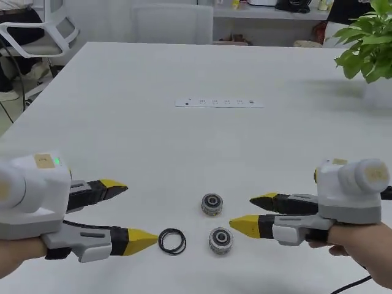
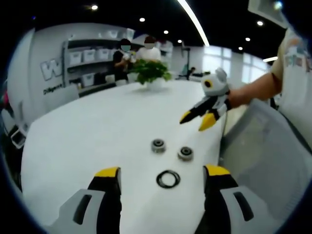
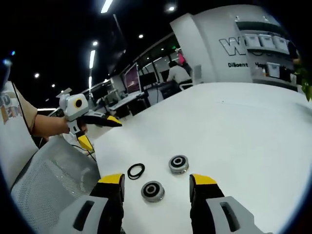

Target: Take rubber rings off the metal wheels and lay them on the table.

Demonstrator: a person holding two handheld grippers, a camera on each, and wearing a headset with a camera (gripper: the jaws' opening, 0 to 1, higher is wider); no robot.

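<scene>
Your left gripper (image 1: 138,212) sits low at the near edge of the white table (image 1: 184,153), its yellow-tipped jaws spread wide and holding nothing. Just beside its nearer tip lie the black rubber rings (image 1: 172,241), flat on the tabletop and overlapping one another (they look like two, though the loops are too thin to count for sure). In the left gripper view those rings lie just ahead of the jaws, in the gap between them. To the right of the rings are the two metal wheels, both lying flat and apart from each other: the near wheel (image 1: 220,239) close to the rings, the far wheel (image 1: 212,204) a little beyond it. Your right gripper (image 1: 244,212) comes in from the other side, jaws also parted and empty, tips pointing at the wheels without touching them; in the right gripper view the near wheel lies between its jaw tips. Farther up the table lies a white power strip (image 1: 219,103), and a leafy plant (image 1: 367,43) stands at the far right corner.
</scene>
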